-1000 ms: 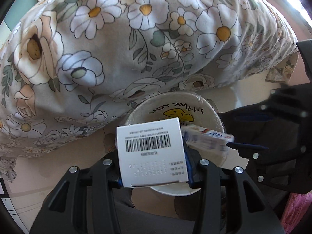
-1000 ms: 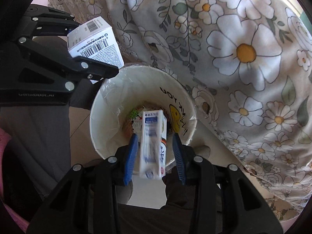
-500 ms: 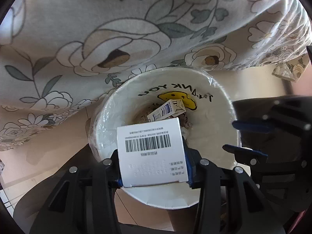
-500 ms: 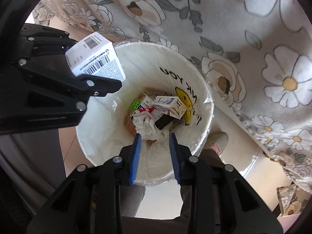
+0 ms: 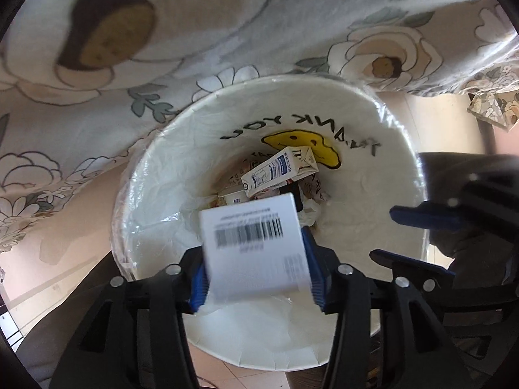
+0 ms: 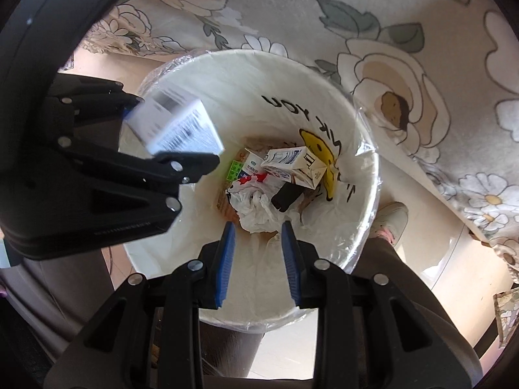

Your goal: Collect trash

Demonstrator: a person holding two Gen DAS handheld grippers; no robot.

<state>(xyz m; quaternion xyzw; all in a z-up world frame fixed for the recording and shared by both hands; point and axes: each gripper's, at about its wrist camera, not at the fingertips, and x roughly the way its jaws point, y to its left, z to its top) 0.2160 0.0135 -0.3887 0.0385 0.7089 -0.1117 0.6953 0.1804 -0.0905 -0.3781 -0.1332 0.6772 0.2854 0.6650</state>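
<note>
My left gripper point(image 5: 256, 278) was opening over the bin point(image 5: 399, 149), the white box point(image 5: 256, 246) slipping loose between its pads; I feared it would catch the rim. My right gripper point(image 6: 258, 261) hung narrowed, holding nothing.

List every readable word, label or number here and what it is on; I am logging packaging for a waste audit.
"THANK YOU": on the bin liner, upside down above a yellow smiley.
Barcode and print: on the white box between the left tongs, which are opening; motion-blurred, unreadable.
Blue label: on the milk carton in the bin; too small.
Other wrappers: too small.
</note>
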